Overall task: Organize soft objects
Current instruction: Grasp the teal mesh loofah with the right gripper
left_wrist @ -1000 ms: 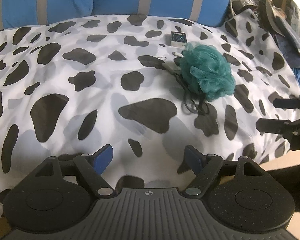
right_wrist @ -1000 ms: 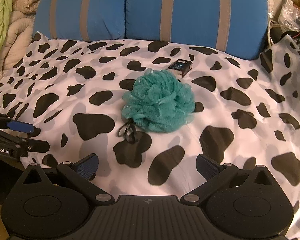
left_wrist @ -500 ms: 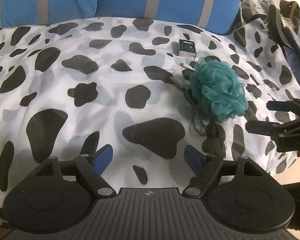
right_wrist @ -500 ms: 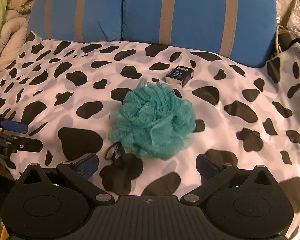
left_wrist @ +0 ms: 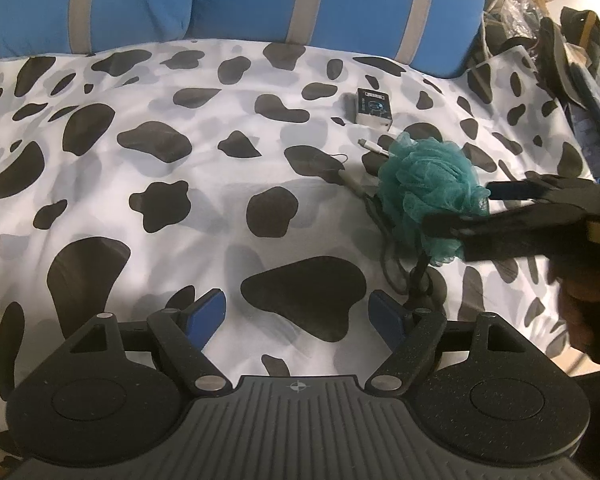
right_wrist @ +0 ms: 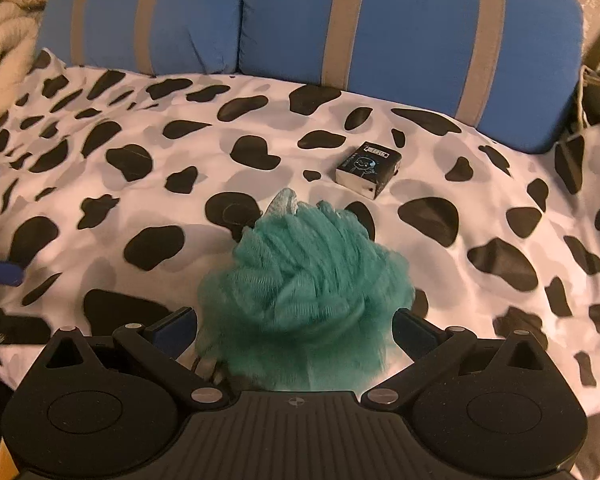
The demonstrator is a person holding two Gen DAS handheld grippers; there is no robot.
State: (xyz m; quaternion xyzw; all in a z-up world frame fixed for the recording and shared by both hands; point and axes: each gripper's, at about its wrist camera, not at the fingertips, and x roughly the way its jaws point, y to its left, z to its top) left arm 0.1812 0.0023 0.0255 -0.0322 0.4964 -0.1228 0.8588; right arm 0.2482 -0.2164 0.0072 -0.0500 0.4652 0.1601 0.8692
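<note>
Loofah (right_wrist: 306, 296) lying roundish on bed (right_wrist: 100, 184), no clear long axis, sitting between spread right gripper (right_wrist: 294, 330) fingers; left gripper (left_wrist: 300, 316) spread, empty.

My right tongs (right_wrist: 294, 330), a second ago well short of the teal bath pouf (right_wrist: 306, 292), now straddle it, open.
</note>
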